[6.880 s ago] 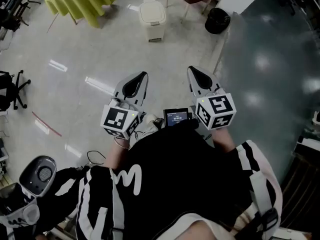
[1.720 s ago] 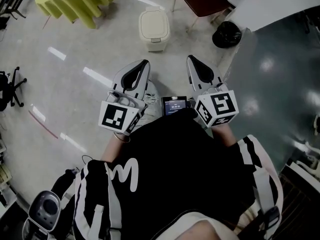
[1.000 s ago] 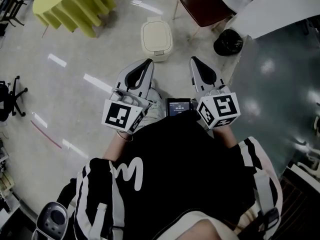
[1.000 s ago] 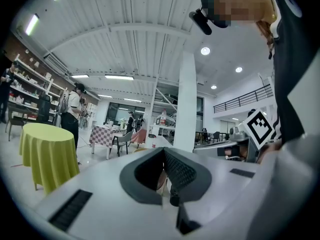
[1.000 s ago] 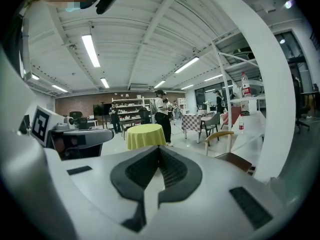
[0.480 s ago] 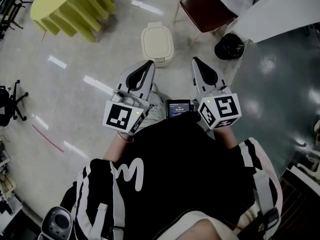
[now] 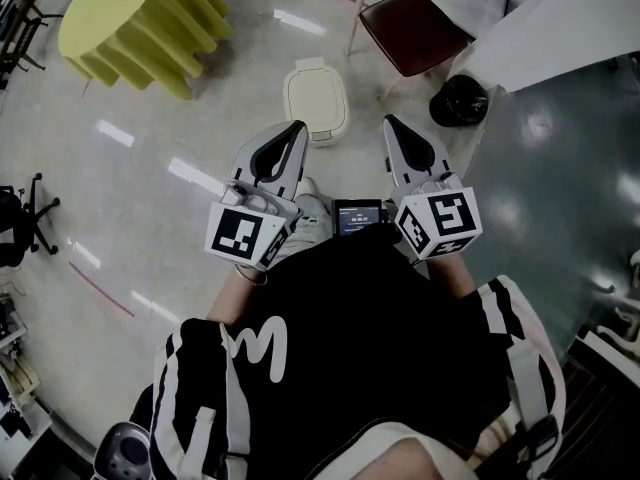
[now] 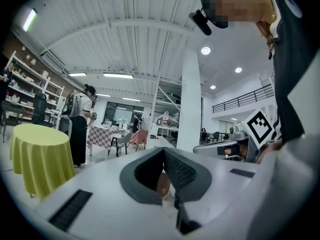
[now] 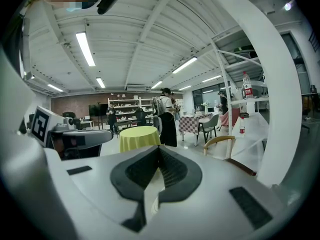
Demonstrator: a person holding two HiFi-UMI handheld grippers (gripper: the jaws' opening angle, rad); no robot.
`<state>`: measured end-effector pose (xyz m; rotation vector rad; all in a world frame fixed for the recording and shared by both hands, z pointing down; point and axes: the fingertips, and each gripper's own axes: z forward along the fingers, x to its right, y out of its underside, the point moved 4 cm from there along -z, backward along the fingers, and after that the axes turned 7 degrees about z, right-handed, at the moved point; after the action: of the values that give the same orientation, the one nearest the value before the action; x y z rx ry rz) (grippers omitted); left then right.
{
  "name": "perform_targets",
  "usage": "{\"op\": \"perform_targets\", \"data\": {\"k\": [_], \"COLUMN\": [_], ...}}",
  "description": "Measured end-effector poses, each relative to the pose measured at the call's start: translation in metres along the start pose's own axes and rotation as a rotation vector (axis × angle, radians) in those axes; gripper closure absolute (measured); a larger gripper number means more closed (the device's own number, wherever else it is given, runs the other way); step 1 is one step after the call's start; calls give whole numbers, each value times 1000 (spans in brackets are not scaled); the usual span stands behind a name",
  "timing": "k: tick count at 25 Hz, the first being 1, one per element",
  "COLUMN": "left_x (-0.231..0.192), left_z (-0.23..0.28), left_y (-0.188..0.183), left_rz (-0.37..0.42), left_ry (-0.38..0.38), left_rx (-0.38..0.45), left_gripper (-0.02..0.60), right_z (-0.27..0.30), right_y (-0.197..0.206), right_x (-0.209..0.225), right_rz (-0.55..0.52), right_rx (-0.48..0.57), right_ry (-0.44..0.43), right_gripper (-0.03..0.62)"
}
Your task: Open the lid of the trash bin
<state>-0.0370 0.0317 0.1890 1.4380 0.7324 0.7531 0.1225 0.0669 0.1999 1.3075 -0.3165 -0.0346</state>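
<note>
Nearest the camera is the person's black top with white stripes (image 7: 330, 368). Just past it are two marker cubes, one on each gripper: the left one (image 7: 243, 234) and the right one (image 7: 438, 224). Between them sits one small device with a lit screen (image 7: 357, 216).

The left gripper (image 7: 295, 128) points forward over the floor. Its two dark-padded jaws are pressed together at the tip with nothing between them, as the left gripper view shows (image 8: 163, 154). The right gripper (image 7: 390, 123) is level with it and a little apart. Its jaws likewise meet with nothing caught in them (image 9: 159, 151).

Ahead of both tips, nearer the left one, one trash bin (image 7: 316, 98) stands on the pale polished floor (image 7: 180, 218). It is cream, a rounded rectangle seen from above. Its lid (image 7: 316, 93) lies flat and shut, with a small tab at the far edge. Neither gripper touches it.

Farther off to the right is one round black container (image 7: 459, 99). Beyond that stands one chair with a dark reddish seat (image 7: 412, 32), beside a white surface (image 7: 560, 18). Far to the left is one round table under a yellow-green cloth (image 7: 135, 23). The cloth also shows in the right gripper view (image 9: 139, 137), with people standing behind it.
</note>
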Motion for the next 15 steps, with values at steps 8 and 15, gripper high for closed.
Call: {"op": "perform_targets", "data": {"k": [8, 15], "left_x": [-26, -52], "left_z": [22, 42], "left_y": [-5, -8], "left_rz": [-3, -5], "left_ry": [19, 20], "left_rx": [5, -15], "left_gripper": [574, 574], "right_z": [27, 54], "right_y": [-10, -22], "right_x": [7, 13], "right_rz": [1, -5], "right_rx": [-7, -2], "right_ry": [16, 23], "right_gripper": [591, 591]}}
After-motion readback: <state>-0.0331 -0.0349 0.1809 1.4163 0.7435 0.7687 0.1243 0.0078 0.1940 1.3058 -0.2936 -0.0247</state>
